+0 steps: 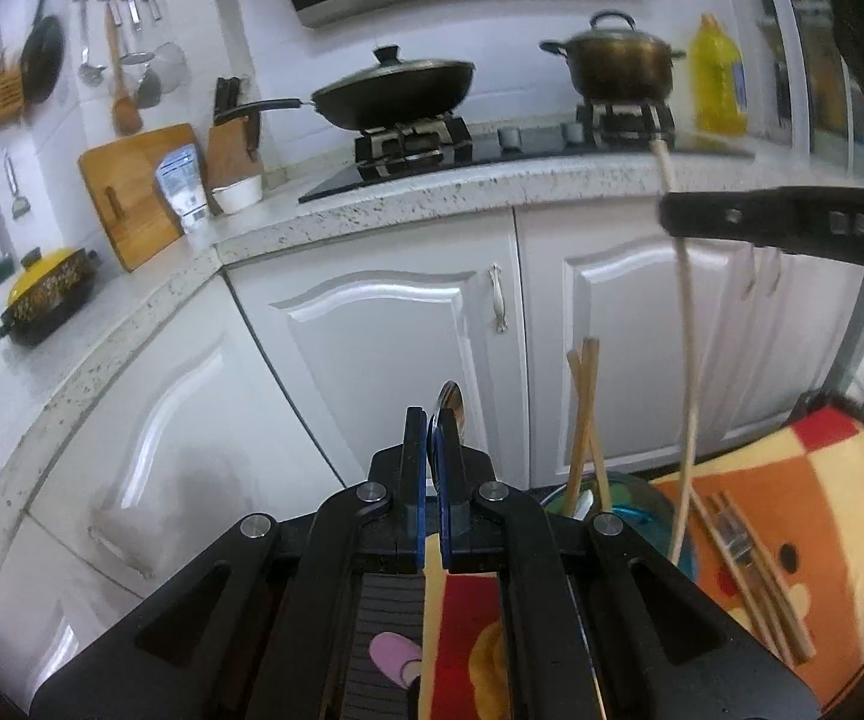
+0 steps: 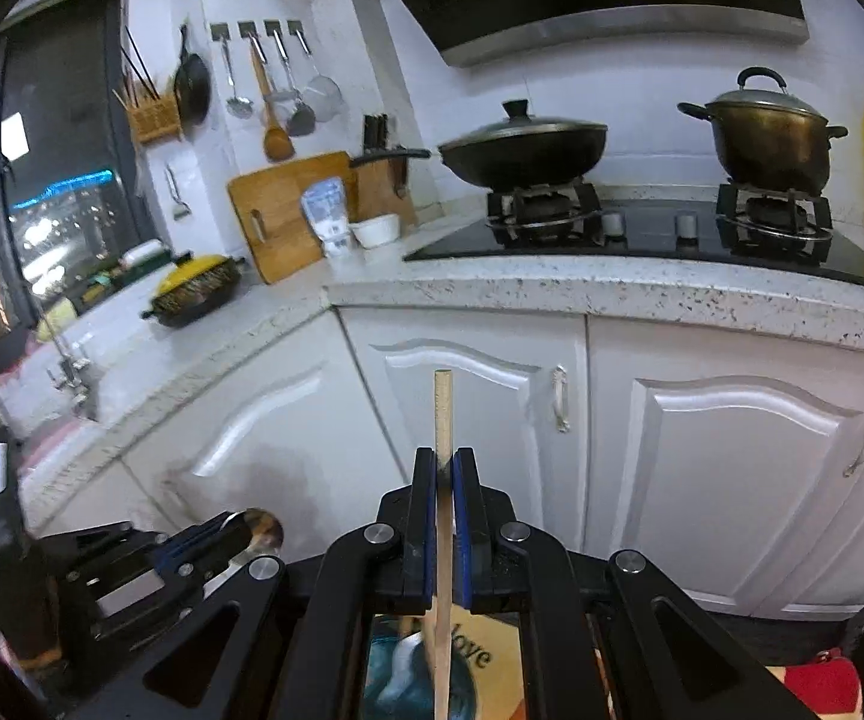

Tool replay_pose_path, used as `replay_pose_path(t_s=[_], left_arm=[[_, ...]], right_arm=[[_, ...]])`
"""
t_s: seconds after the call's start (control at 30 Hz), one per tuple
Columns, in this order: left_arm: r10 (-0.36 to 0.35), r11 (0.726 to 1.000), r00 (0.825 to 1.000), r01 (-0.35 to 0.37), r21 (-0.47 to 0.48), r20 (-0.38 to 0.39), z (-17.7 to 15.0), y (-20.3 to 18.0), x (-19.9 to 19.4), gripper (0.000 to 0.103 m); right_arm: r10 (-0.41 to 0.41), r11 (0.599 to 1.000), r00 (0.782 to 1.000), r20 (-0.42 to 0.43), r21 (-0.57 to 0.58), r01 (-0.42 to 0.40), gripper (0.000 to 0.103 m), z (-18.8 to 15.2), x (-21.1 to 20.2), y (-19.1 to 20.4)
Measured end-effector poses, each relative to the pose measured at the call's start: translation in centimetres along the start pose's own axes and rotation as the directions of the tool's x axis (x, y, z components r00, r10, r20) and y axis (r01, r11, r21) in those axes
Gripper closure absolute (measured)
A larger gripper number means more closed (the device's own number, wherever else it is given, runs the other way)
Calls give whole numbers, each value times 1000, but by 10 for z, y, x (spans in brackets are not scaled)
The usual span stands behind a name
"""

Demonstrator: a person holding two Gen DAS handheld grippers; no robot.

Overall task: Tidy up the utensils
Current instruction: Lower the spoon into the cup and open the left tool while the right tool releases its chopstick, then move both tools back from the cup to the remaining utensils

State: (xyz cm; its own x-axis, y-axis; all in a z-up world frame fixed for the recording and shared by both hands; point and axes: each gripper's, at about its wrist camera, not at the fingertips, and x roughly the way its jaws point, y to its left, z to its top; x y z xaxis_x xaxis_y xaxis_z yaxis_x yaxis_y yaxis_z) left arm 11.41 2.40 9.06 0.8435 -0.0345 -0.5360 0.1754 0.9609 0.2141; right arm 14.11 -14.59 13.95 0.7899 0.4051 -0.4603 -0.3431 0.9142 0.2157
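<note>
Both grippers are clenched: left gripper [image 1: 432, 420] on a slick metal spoon [image 1: 453, 405], right gripper [image 2: 445, 462] mid-shaft on a light, stiff chopstick [image 2: 443, 408].

A metal spoon [image 1: 451, 405] stands upright, its bowl showing above the left claw [image 1: 430, 420] that pinches it. A pale wooden chopstick [image 1: 685, 324] hangs near vertical, clamped in the right claw [image 2: 444, 459], its lower end reaching the blue-green glass bowl [image 1: 630, 492]. Two brown chopsticks [image 1: 585, 420] lean crossed inside that bowl. More chopsticks and a fork [image 1: 744, 558] lie flat on the patterned mat [image 1: 804, 480] beside the bowl.
</note>
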Motion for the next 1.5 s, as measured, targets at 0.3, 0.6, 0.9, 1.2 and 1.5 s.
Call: replay_pose_path(t_s=[0.3, 0.6, 0.9, 1.2, 1.5], left_arm=[[-39, 999, 996, 40, 18, -81, -21, -17, 31, 102], [-97, 995, 984, 92, -43, -152, -37, -29, 45, 100], [-177, 974, 967, 146, -175, -184, -40, -14, 34, 75], [-205, 956, 966, 164, -244, -157, -42, -4, 2, 63], [-262, 943, 957, 227, -243, -125, -48, -37, -34, 56]], right_arm=[[46, 997, 991, -126, 61, -38, 98, -44, 31, -21], [84, 990, 984, -160, 123, -64, 88, -55, 30, -29], [89, 988, 984, -157, 139, -67, 71, -66, 0, -35], [58, 987, 982, -182, 157, -29, 71, -92, -28, -44], [-28, 989, 986, -166, 138, 51, 69, -114, -75, -49]])
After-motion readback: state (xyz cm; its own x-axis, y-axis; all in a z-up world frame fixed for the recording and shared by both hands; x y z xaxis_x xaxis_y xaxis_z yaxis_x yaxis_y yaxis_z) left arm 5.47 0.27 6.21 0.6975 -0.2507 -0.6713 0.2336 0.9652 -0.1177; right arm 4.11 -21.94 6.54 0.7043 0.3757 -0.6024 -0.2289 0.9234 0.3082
